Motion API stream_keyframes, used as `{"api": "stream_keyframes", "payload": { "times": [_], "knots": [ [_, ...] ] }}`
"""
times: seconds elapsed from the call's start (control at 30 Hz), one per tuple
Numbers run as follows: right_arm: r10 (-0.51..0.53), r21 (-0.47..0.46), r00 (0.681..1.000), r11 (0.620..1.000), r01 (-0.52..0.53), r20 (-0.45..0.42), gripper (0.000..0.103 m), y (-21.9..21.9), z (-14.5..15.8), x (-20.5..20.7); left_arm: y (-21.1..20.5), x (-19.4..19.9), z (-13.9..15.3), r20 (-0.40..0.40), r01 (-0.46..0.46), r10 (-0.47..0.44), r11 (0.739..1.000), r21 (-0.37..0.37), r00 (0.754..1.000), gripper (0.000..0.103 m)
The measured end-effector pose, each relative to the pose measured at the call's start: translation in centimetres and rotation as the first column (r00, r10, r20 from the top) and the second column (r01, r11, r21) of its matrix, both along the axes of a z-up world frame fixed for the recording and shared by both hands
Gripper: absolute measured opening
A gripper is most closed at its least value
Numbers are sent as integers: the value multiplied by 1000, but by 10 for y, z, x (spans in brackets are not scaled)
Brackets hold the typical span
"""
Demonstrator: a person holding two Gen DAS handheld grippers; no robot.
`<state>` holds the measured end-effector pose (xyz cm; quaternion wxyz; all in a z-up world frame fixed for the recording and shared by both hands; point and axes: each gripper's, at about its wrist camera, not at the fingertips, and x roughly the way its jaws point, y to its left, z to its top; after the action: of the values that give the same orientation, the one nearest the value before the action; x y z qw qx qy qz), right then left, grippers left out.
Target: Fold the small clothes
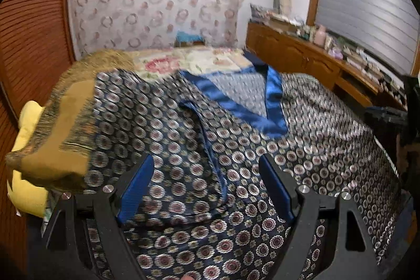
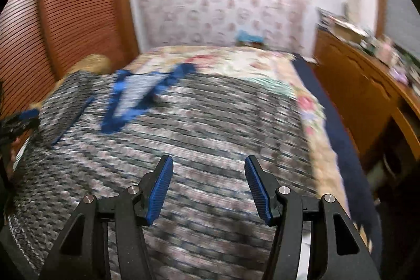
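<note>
A dark blue patterned garment with small round medallions and a shiny blue V-neck trim lies spread over the bed. One flap or sleeve is folded in across its left side. My left gripper is open just above the cloth near its lower middle, with nothing between the jaws. In the right wrist view the same garment is blurred, its blue neck trim at the far left. My right gripper is open and empty over the garment's right half. The left gripper shows at the left edge.
The bed has a floral cover. A mustard fringed cloth and a yellow pillow lie at the bed's left. A wooden dresser with clutter stands on the right. A slatted wooden wall is on the left.
</note>
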<state>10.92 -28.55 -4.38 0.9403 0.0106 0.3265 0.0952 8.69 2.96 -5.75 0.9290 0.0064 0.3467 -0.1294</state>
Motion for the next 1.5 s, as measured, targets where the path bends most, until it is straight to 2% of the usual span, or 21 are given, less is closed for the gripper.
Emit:
{"api": "stream_keyframes", "payload": {
  "times": [0.07, 0.17, 0.33, 0.5, 0.63, 0.73, 0.83, 1.0, 1.07, 1.13, 1.27, 1.5],
  "knots": [
    [-44, 27, 999, 999, 44, -30, 59, -18, -4, 2, -8, 7, -8, -36, 13, -12, 999, 30, 999, 82],
    [-90, -4, 995, 996, 89, -47, 59, -39, -8, 4, -18, 14, -15, -70, 33, -29, 998, 55, 997, 82],
    [-137, -1, 985, 991, 137, -103, 58, -57, -23, 15, -28, 24, -25, -120, 48, -38, 995, 89, 992, 82],
    [-140, 43, 978, 988, 148, -152, 58, -68, -26, 28, -36, 33, -35, -159, 67, -48, 991, 112, 986, 82],
    [-105, 104, 977, 987, 126, -187, 51, -82, -38, 38, -45, 38, -43, -193, 90, -62, 987, 136, 979, 83],
    [-79, 128, 980, 986, 103, -182, 41, -93, -33, 33, -49, 38, -46, -183, 98, -73, 986, 133, 980, 83],
    [-49, 116, 984, 991, 70, -169, 28, -91, -32, 26, -54, 36, -48, -168, 112, -89, 985, 131, 982, 88],
    [-51, 22, 987, 998, 55, -152, 25, -81, -33, 26, -65, 37, -51, -188, 152, -125, 979, 138, 974, 102],
    [-59, -26, 988, 998, 56, -142, 13, -76, -31, 20, -66, 37, -51, -189, 158, -130, 978, 140, 973, 103],
    [-65, -64, 989, 996, 56, -136, 8, -72, -29, 19, -68, 38, -51, -189, 158, -130, 977, 141, 973, 103],
    [-57, -76, 992, 996, 48, -116, 3, -58, -28, 19, -69, 39, -50, -190, 157, -129, 977, 142, 973, 103],
    [10, -52, 1000, 999, -10, 1, 2, -28, 1, 13, -70, 39, -50, -190, 149, -120, 979, 142, 974, 103]
  ]
}}
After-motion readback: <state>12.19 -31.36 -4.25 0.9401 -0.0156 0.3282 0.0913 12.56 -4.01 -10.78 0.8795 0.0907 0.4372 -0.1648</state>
